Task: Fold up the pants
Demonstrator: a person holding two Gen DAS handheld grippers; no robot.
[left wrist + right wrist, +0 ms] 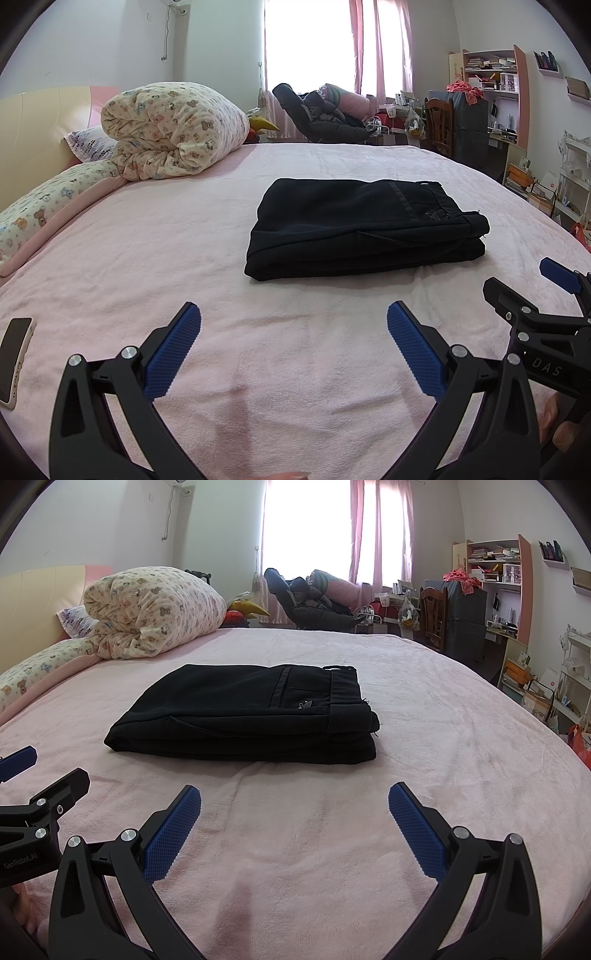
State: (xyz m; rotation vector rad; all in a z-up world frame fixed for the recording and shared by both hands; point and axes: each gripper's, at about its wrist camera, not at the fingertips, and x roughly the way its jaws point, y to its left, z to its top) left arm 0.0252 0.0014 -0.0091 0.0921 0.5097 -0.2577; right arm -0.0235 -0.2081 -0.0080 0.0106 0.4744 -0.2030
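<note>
The black pants [364, 227] lie folded in a flat stack of layers near the middle of the pink bed [258, 350], waistband to the right. The left gripper [293, 345] and right gripper [294, 823] hover side by side short of the stack, jaws wide, holding nothing. A rolled quilt [173, 131] sits far left; a phone [14, 360] lies at the left edge.

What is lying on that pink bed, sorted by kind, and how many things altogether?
Folded black pants: 1
Rolled quilt: 1
Pillows: 2
Phone: 1
Total: 5
</note>
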